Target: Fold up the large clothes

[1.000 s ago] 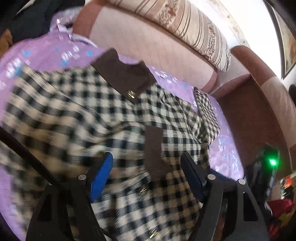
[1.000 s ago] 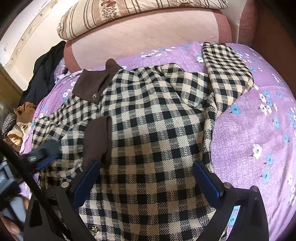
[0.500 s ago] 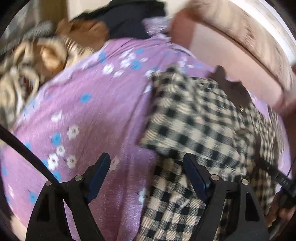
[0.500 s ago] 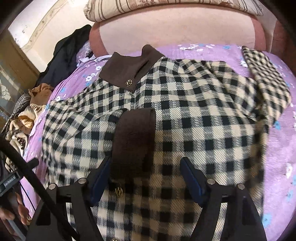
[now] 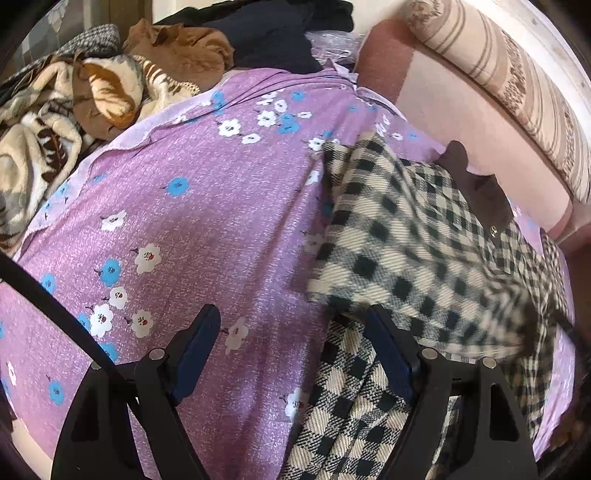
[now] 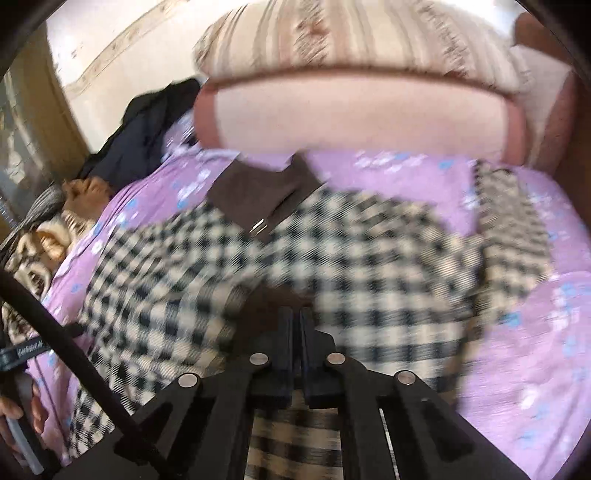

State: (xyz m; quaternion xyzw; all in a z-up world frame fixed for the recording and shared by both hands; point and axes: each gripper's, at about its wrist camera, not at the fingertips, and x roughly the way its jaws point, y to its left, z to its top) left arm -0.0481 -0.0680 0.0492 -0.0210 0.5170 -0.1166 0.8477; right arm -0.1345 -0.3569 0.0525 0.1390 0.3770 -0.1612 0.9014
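Observation:
A black-and-cream checked coat (image 5: pixel 406 240) with a brown collar (image 5: pixel 476 184) lies spread on the purple flowered sheet (image 5: pixel 184 221). My left gripper (image 5: pixel 291 317) is open above the sheet at the coat's left edge; its right finger (image 5: pixel 388 347) sits against the folded sleeve hem, and nothing is pinched. In the right wrist view the coat (image 6: pixel 369 277) is blurred and bunched up around my right gripper (image 6: pixel 297 314), whose jaws are shut on the cloth near the brown front strip, below the collar (image 6: pixel 258 188).
A pink backrest (image 6: pixel 351 118) with a striped cushion (image 6: pixel 332 37) on top borders the far side. A pile of beige and brown blankets (image 5: pixel 55 122) and a dark garment (image 5: pixel 277 33) lie at the left end. A person's hand (image 6: pixel 18 413) shows at the lower left.
The left gripper swung from over the coat's front to its left edge and the bare sheet. The right jaws went from wide open to shut on the coat, and the cloth rose.

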